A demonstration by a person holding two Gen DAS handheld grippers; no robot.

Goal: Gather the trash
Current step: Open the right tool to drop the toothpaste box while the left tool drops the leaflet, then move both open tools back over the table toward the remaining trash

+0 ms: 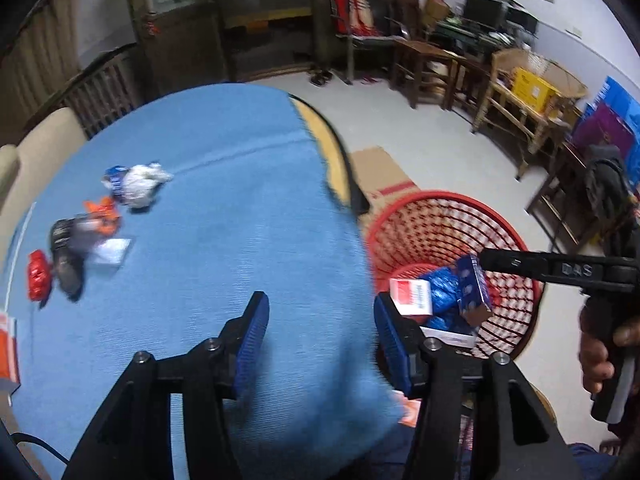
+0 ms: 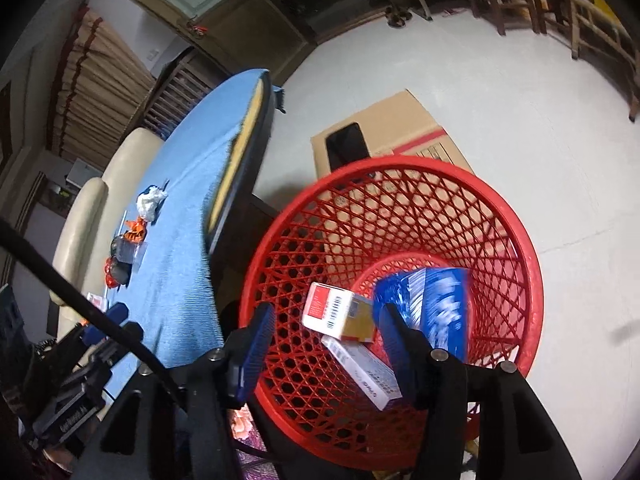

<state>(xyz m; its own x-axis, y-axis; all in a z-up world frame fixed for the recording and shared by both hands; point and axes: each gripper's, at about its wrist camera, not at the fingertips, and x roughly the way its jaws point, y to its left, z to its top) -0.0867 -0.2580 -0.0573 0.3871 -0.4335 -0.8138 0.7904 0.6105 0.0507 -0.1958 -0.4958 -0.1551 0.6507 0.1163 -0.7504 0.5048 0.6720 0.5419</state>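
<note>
My left gripper (image 1: pixel 320 304) hangs open over the right edge of the blue-clothed table (image 1: pixel 240 200), with nothing between its blue pads. Trash lies at the table's left: a white crumpled bag (image 1: pixel 140 184), an orange wrapper (image 1: pixel 104 210), a black packet (image 1: pixel 66 256) and a red wrapper (image 1: pixel 39 276). My right gripper (image 2: pixel 326 314) stands open above the red mesh basket (image 2: pixel 400 162) on the floor. Inside the basket lie a red and white box (image 2: pixel 332 310), a white box (image 2: pixel 364 372) and a blurred blue box (image 2: pixel 440 308) just right of the right finger, untouched by the pads.
A flat cardboard box (image 2: pixel 400 120) with a dark slab on it lies on the floor behind the basket. A cream sofa (image 2: pixel 92 216) runs along the table's far side. Wooden chairs and stacked boxes (image 1: pixel 528 88) line the right wall. A hand (image 1: pixel 600 352) grips the right tool.
</note>
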